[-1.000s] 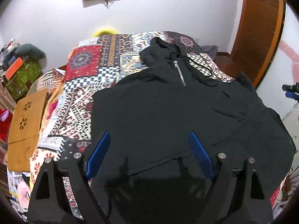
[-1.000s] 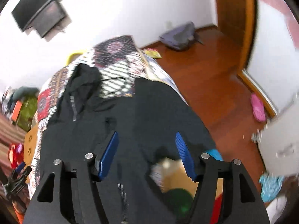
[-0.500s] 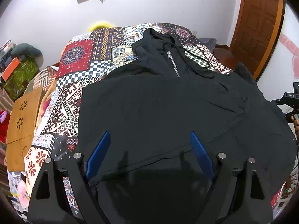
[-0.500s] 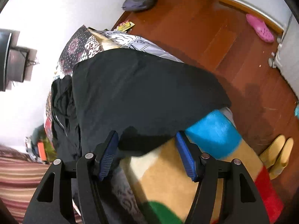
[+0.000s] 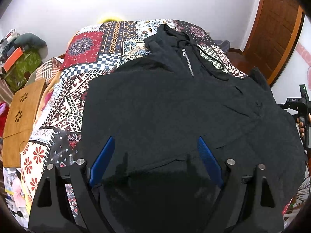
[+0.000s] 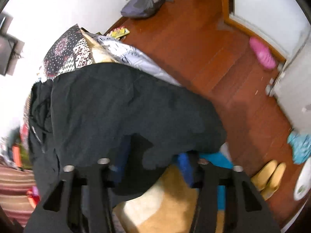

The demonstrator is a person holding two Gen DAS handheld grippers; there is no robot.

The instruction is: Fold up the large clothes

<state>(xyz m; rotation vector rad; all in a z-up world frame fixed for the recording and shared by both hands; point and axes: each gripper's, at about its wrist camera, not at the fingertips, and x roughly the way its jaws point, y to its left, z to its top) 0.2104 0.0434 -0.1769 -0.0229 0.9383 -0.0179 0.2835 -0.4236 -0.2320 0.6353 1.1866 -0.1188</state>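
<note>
A large black zip hoodie (image 5: 175,104) lies spread face up on a patchwork bedspread (image 5: 81,81), hood toward the far wall. My left gripper (image 5: 155,149) is open and empty, hovering over the hoodie's lower hem. In the right wrist view the hoodie's right side (image 6: 124,104) drapes over the bed's edge. My right gripper (image 6: 153,155) is open, its blue fingers (image 6: 184,167) partly under the hanging black cloth edge. The right gripper's body also shows at the far right of the left wrist view (image 5: 299,104).
A wooden lap table (image 5: 21,116) leans at the bed's left side. A wooden door (image 5: 276,29) stands at the right. On the red-brown floor (image 6: 194,44) lie a grey bag (image 6: 141,5), a pink slipper (image 6: 262,54) and tan slippers (image 6: 270,176). A colourful blanket (image 6: 171,198) hangs below the hoodie.
My right gripper has moved in toward the hoodie's hanging edge, so the cloth now covers its fingertips. The left gripper has stayed open over the hem with little movement.
</note>
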